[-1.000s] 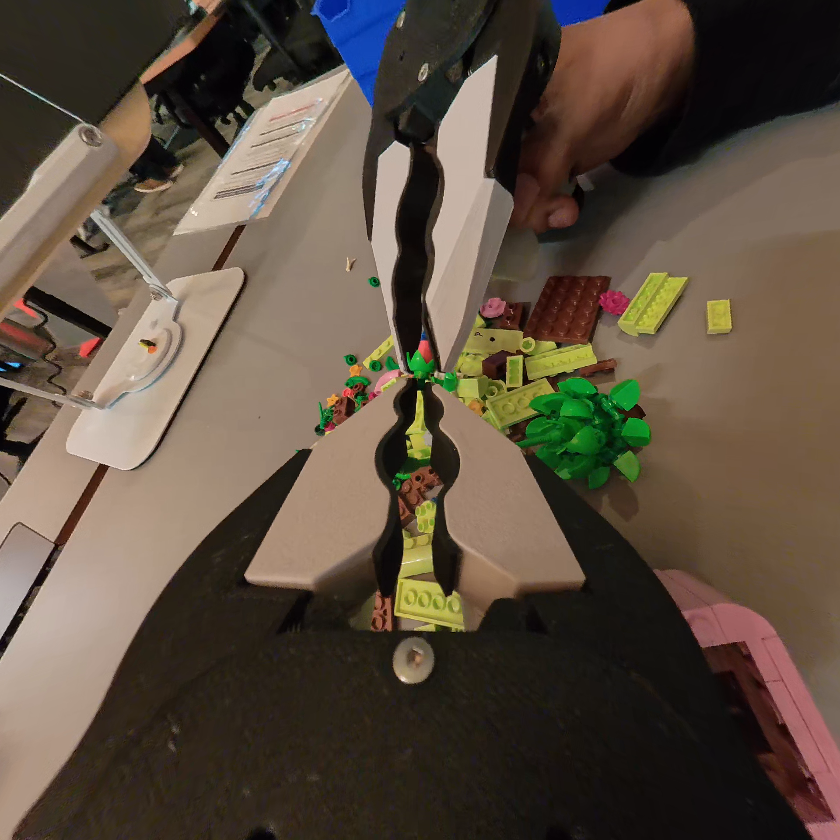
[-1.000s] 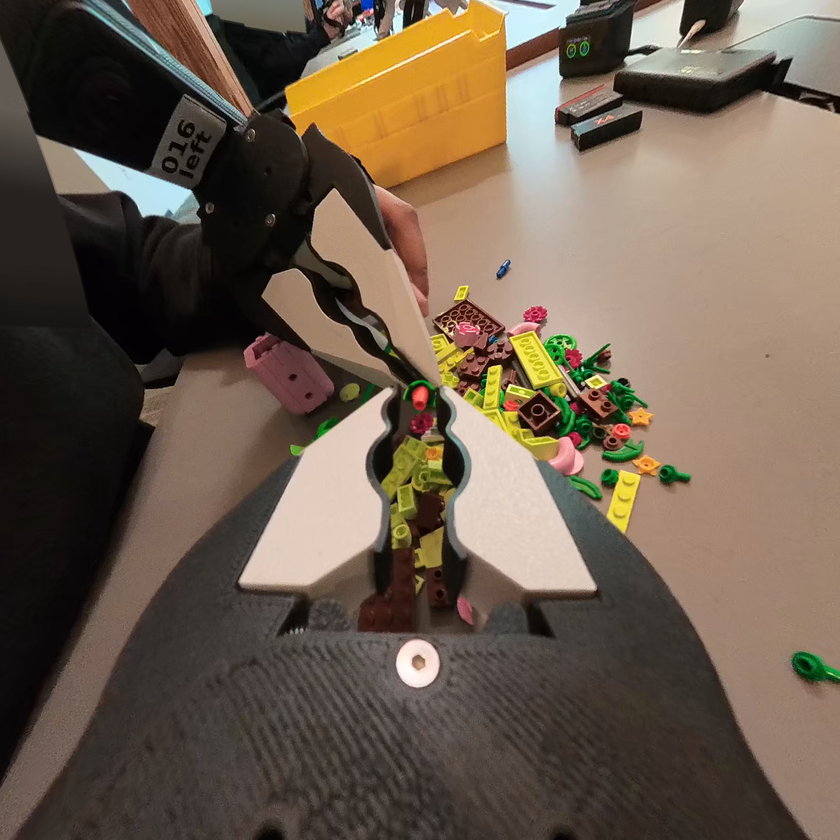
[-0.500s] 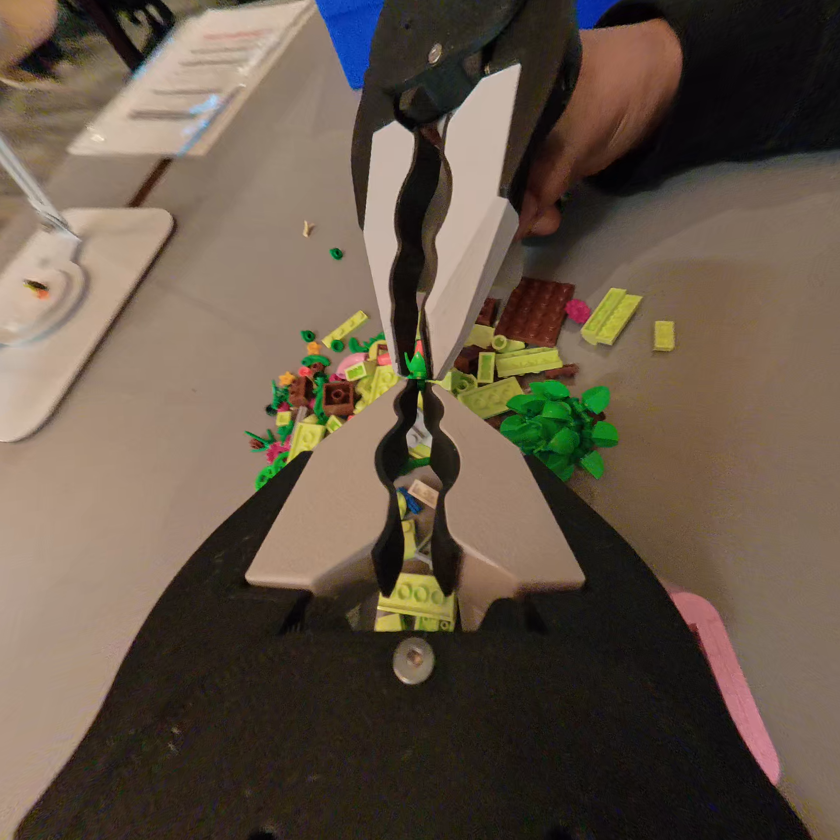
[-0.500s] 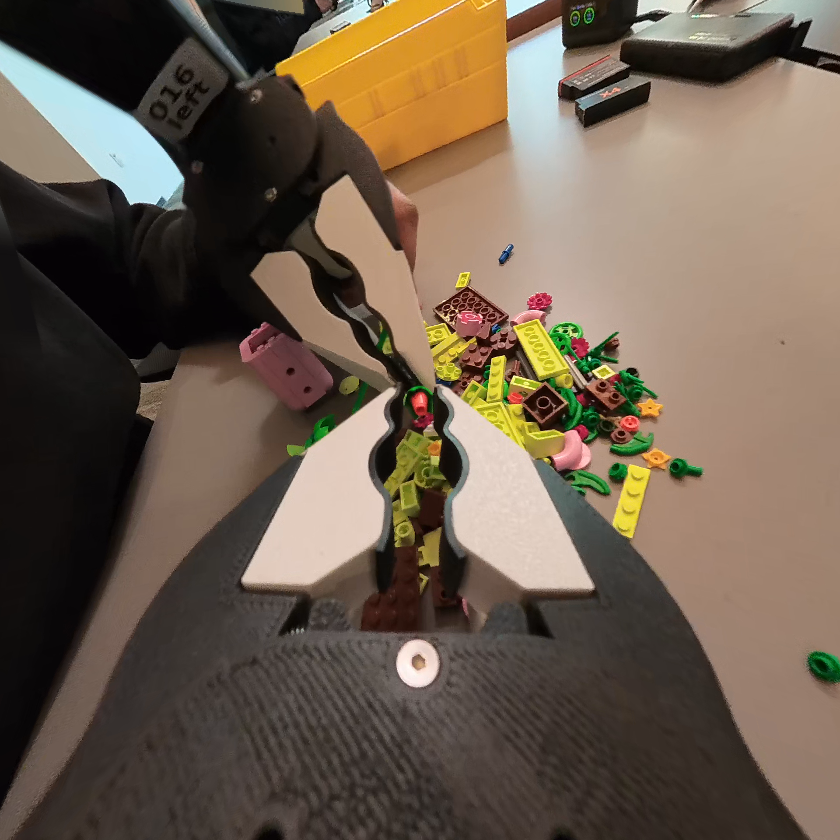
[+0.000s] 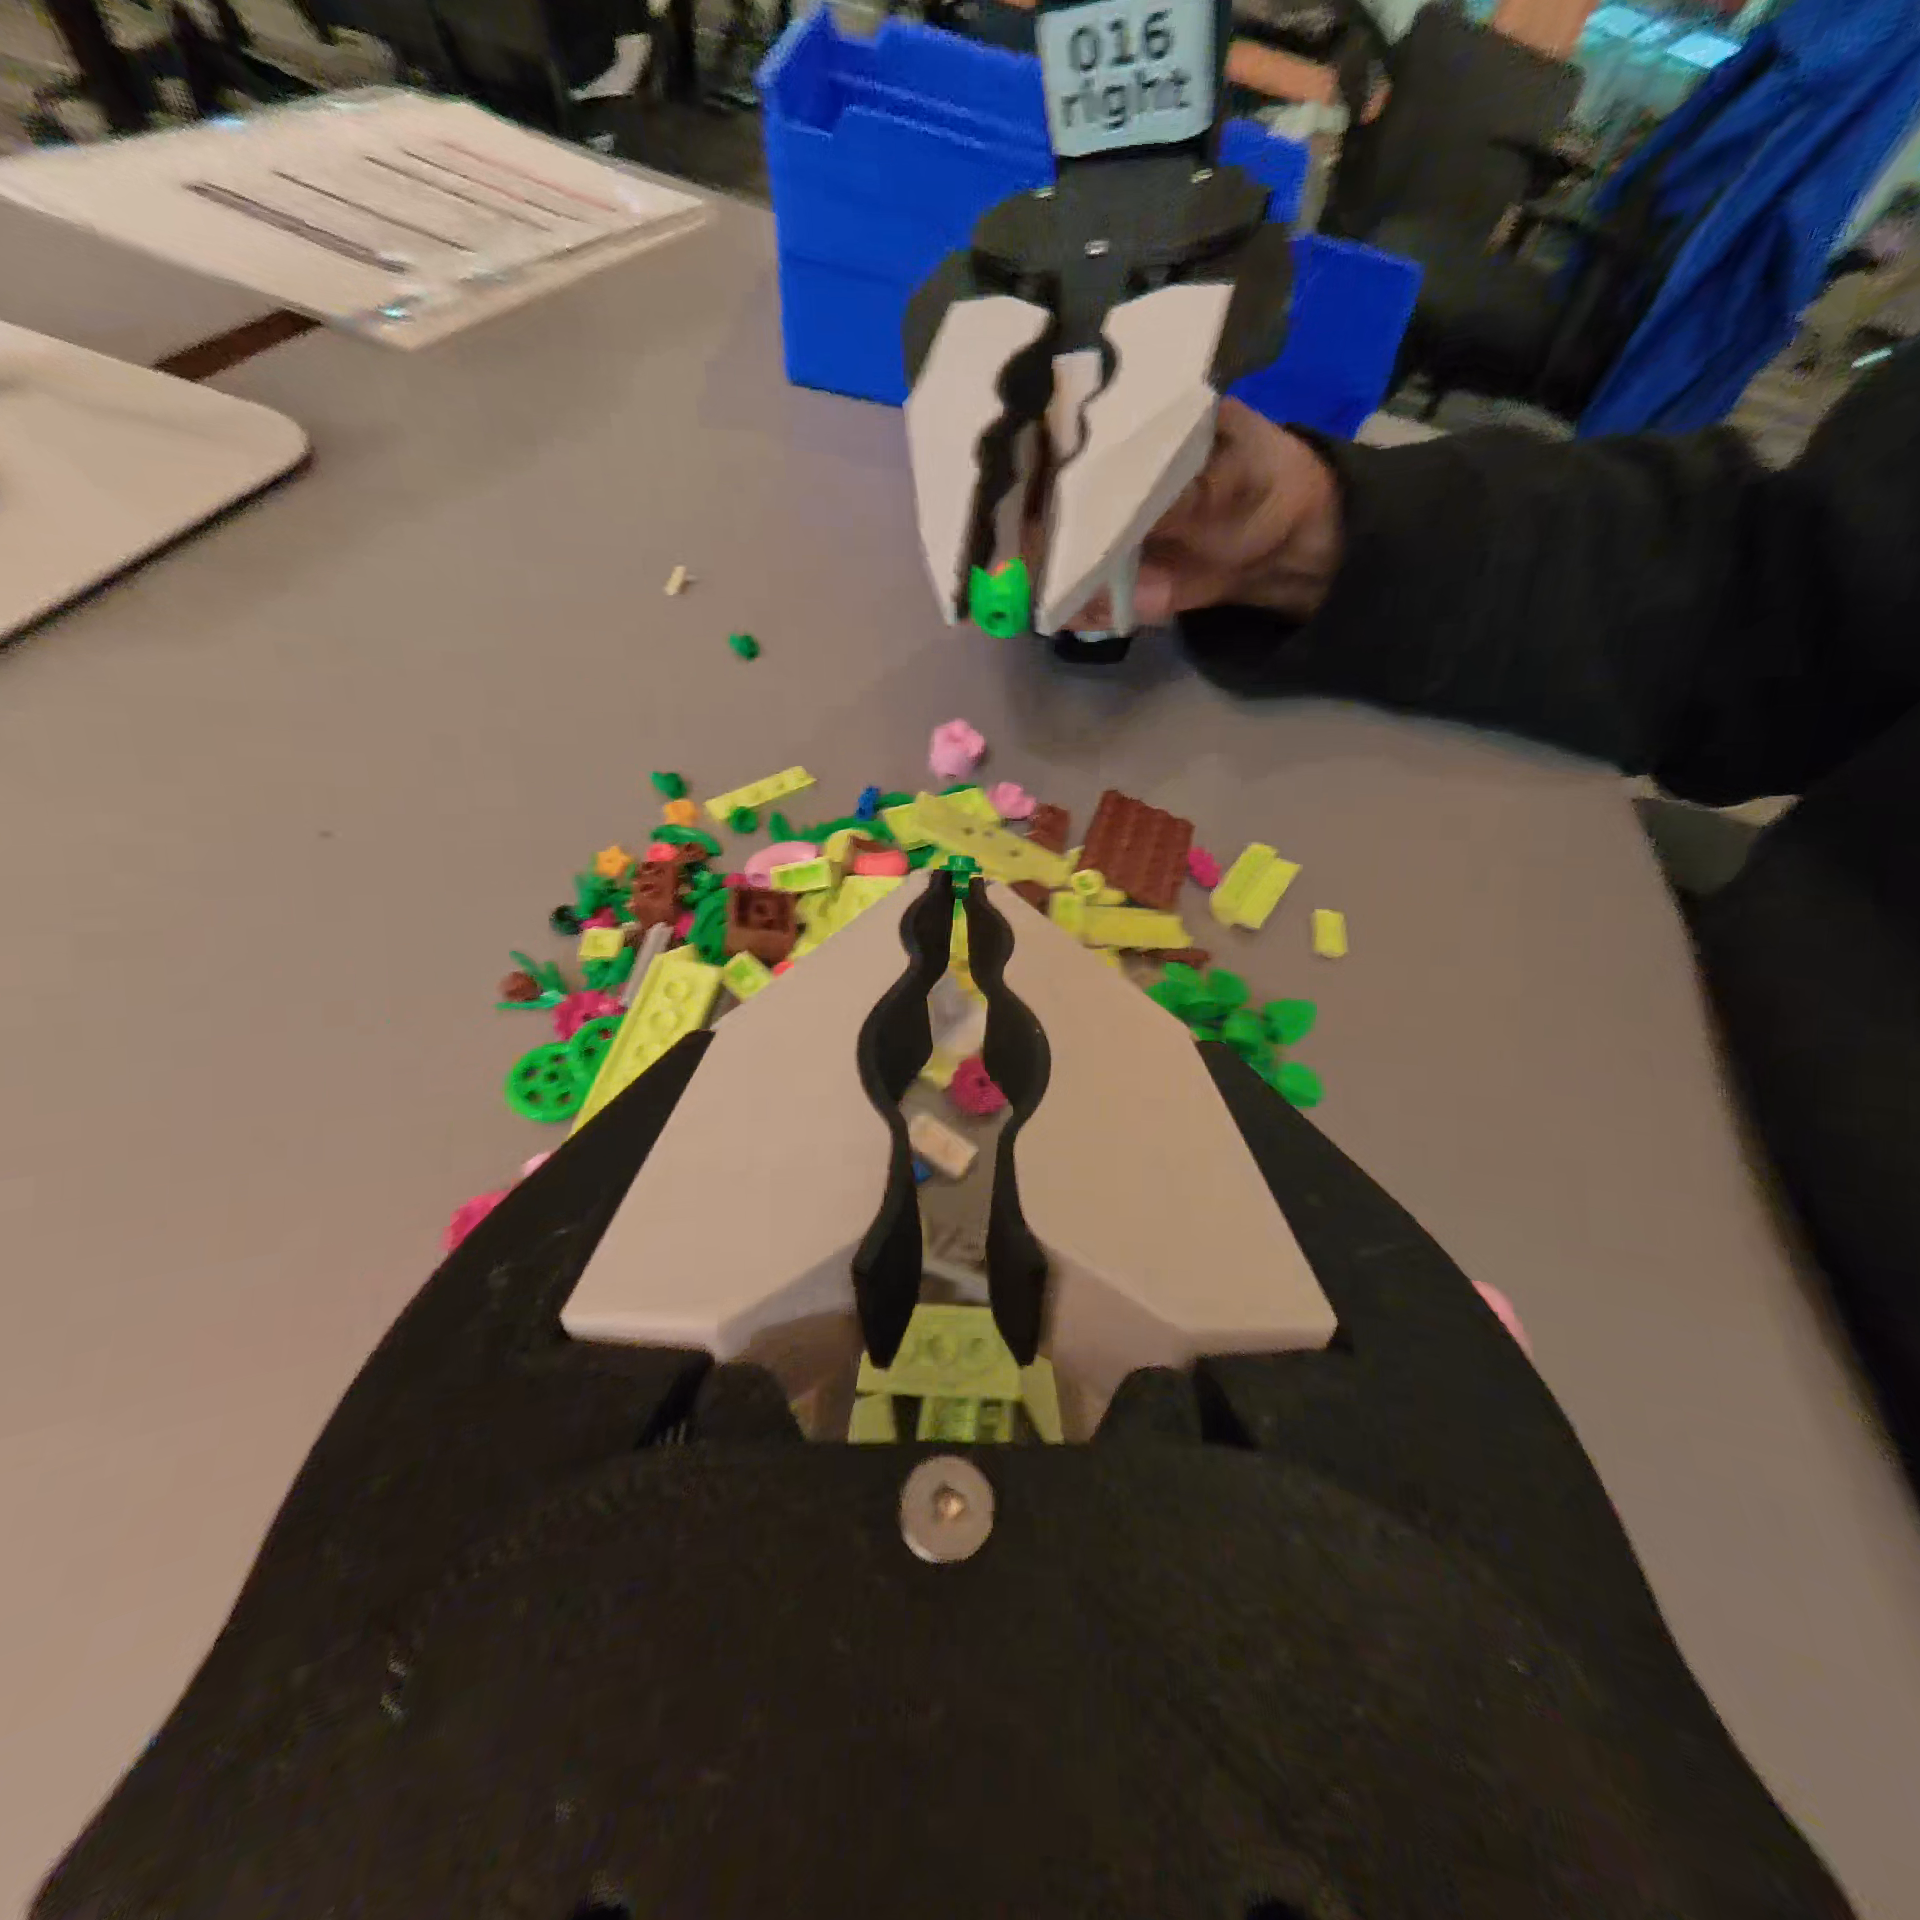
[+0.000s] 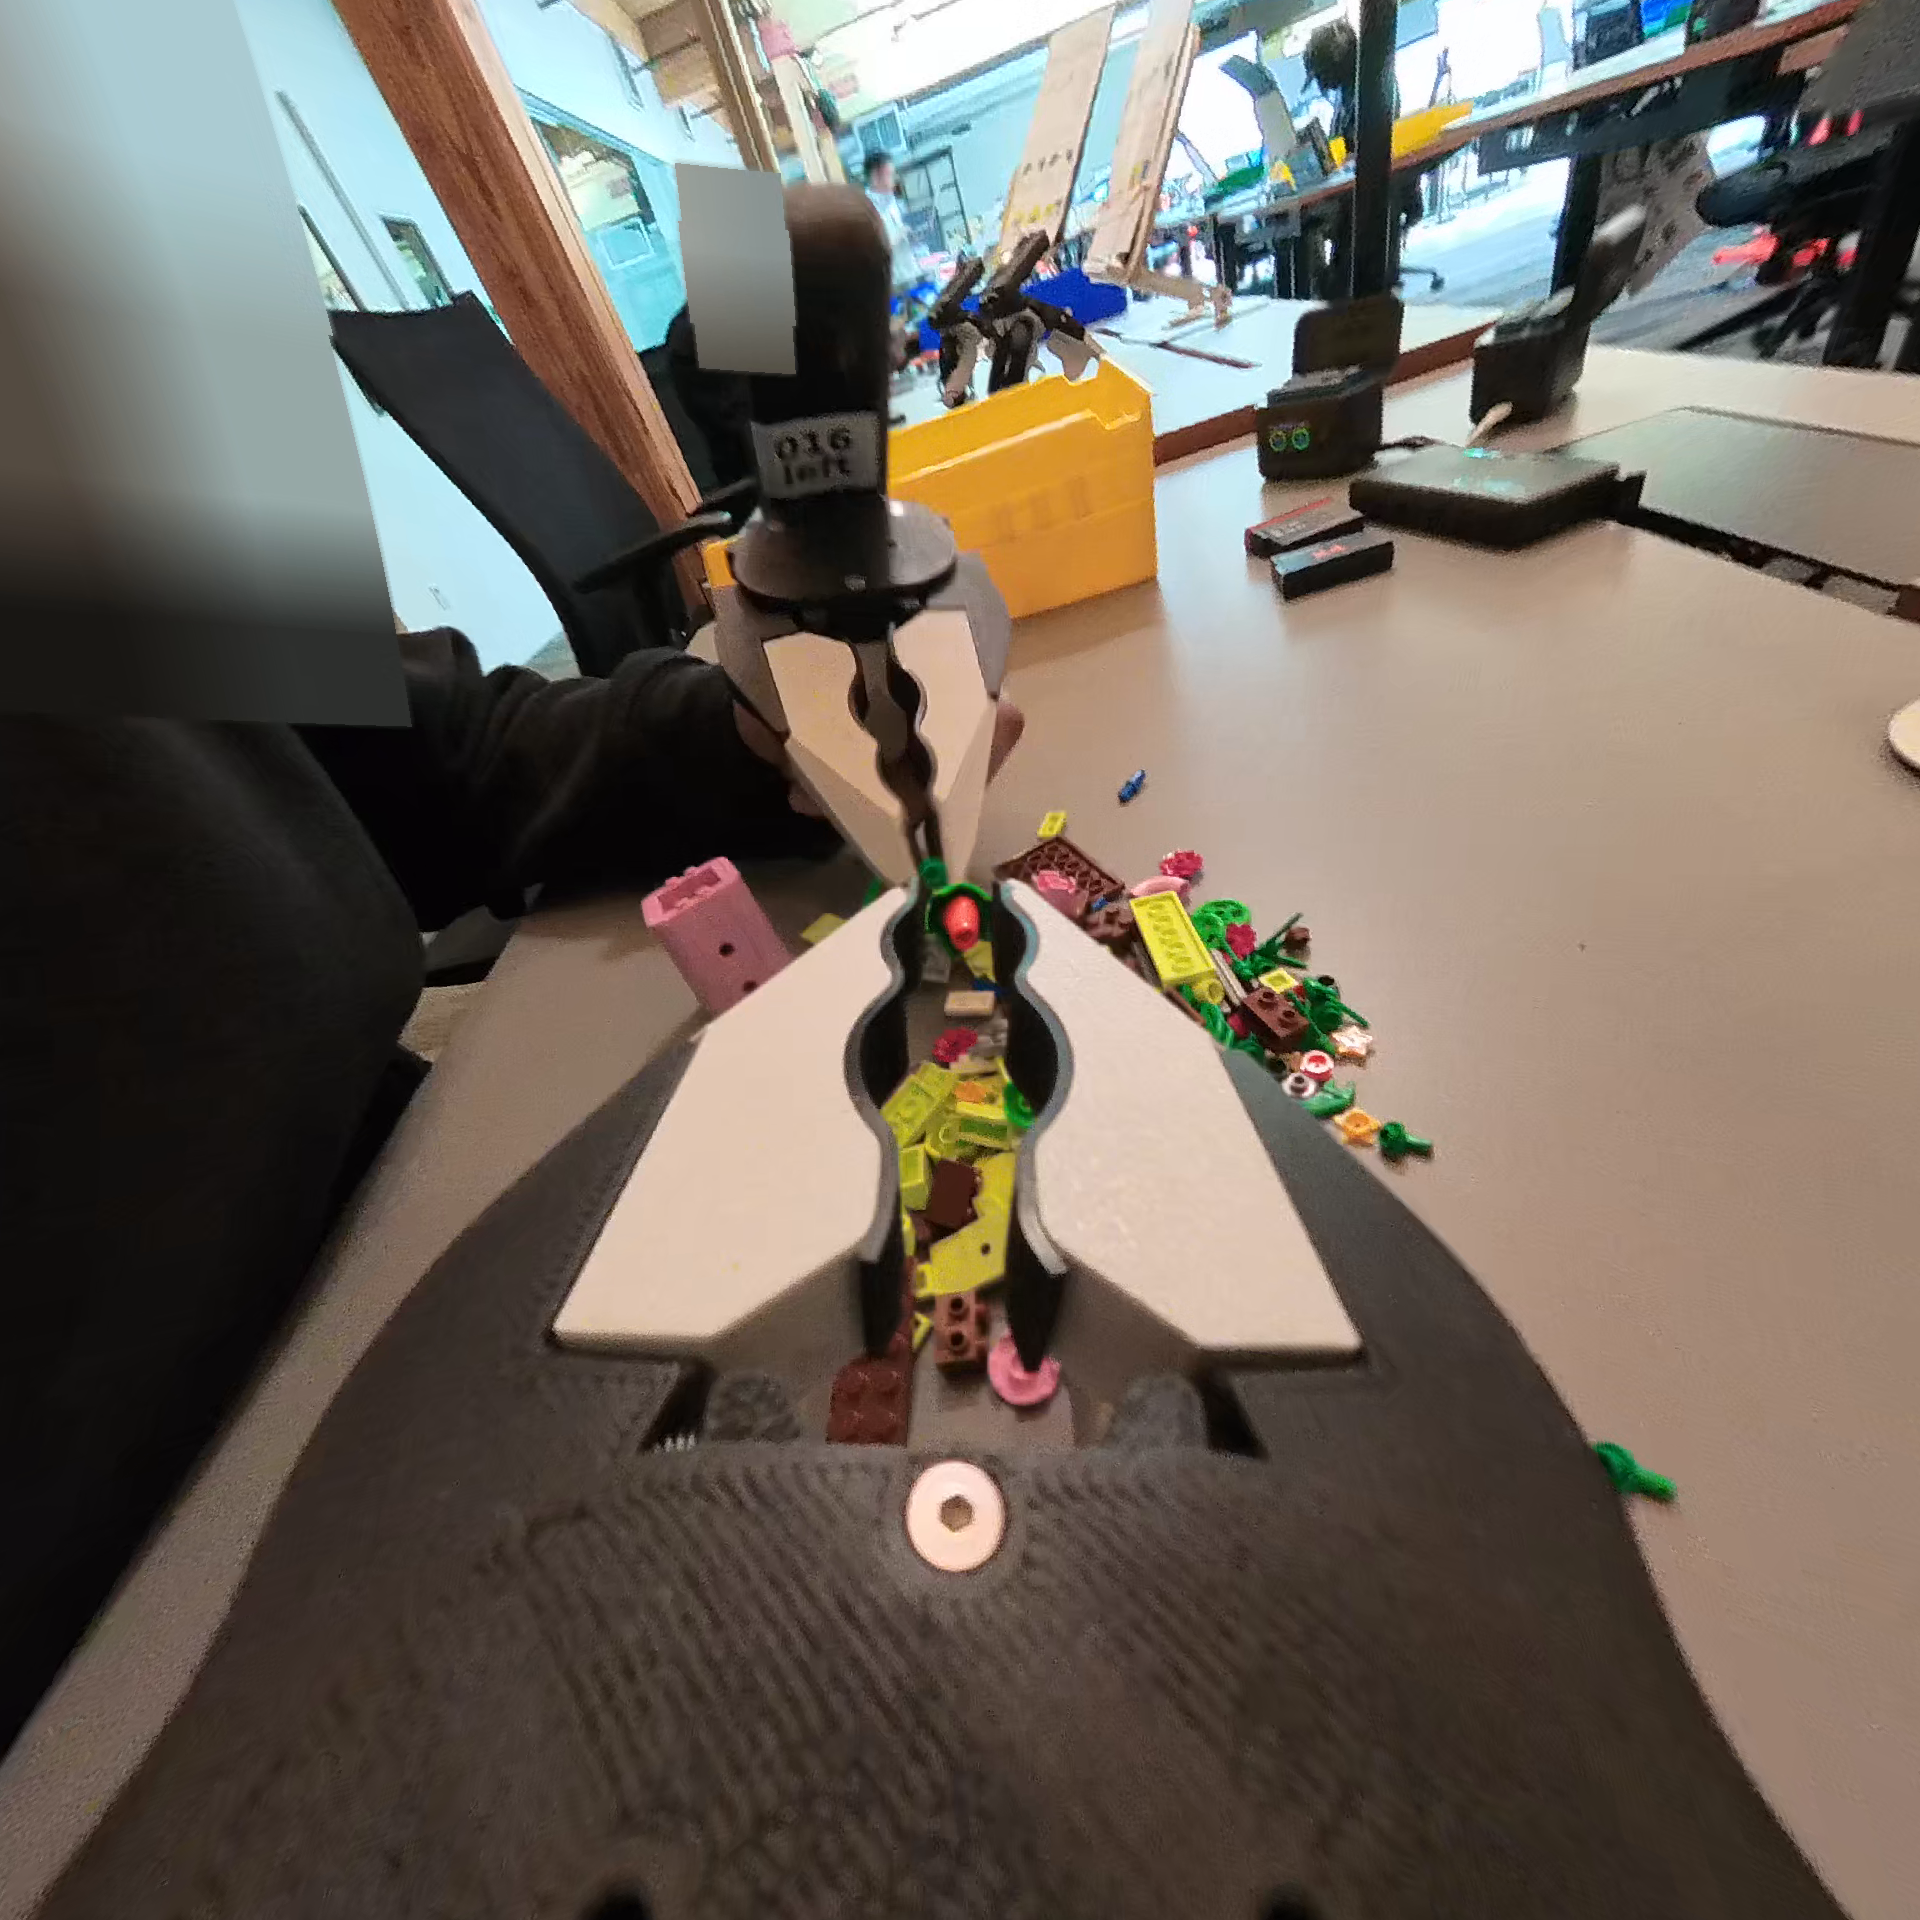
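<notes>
The left gripper (image 5: 958,883) pinches a tiny dark green stem piece (image 5: 961,871) at its fingertips; most of the piece is hidden between the pads. The right gripper (image 6: 954,902) is closed on a green flower bud with a red tip (image 6: 958,914), seen from outside as a bright green cup (image 5: 997,601). Both hang above a heap of toy bricks (image 5: 914,904) on the grey table (image 5: 312,810). The gripper bodies cover much of the heap. A pink block (image 6: 712,940) stands near the table edge, and a blurred blue bin (image 5: 883,208) sits behind.

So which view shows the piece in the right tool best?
The left wrist view: the green flower piece sits unobstructed between the right tool fingertips, clear of the table. The right wrist view shows it close up with its red centre, against clutter.
</notes>
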Tool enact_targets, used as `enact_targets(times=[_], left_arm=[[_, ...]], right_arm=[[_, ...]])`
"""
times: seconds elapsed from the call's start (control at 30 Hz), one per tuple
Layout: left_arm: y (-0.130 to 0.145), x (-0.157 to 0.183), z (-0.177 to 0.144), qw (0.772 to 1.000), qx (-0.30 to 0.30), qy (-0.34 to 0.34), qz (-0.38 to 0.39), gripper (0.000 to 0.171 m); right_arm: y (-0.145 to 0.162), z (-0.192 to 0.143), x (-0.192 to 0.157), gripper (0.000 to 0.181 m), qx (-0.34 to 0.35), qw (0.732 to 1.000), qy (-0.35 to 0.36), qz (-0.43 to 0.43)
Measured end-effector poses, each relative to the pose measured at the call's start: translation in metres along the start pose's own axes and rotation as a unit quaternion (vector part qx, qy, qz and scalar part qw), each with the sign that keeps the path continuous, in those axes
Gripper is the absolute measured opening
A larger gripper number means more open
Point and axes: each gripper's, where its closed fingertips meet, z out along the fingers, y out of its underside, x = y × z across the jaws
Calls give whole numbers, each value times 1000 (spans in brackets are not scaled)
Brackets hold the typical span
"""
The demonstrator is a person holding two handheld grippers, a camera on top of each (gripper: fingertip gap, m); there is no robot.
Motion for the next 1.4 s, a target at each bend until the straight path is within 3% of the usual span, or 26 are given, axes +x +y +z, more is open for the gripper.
enact_targets(times=[0.13,0.23,0.43,0.57,0.8,1.1,1.4], left_arm=[[18,-30,1,992,-50,-104,42,0],[23,-26,5,992,-65,-100,48,5],[6,-19,4,992,-13,-101,72,35],[-6,-1,5,986,23,-88,138,25],[-21,17,0,975,74,-77,196,25],[-18,29,4,964,65,-75,248,9],[-18,28,4,960,62,-83,259,13]], right_arm=[[21,13,9,9,-51,998,28,5],[24,16,11,9,-64,997,51,-14],[26,17,13,9,-69,996,60,-5],[18,22,5,9,-30,998,27,50],[9,34,-12,10,31,979,-65,192],[12,41,-24,10,26,967,-104,230],[8,39,-25,9,43,955,-128,265]])
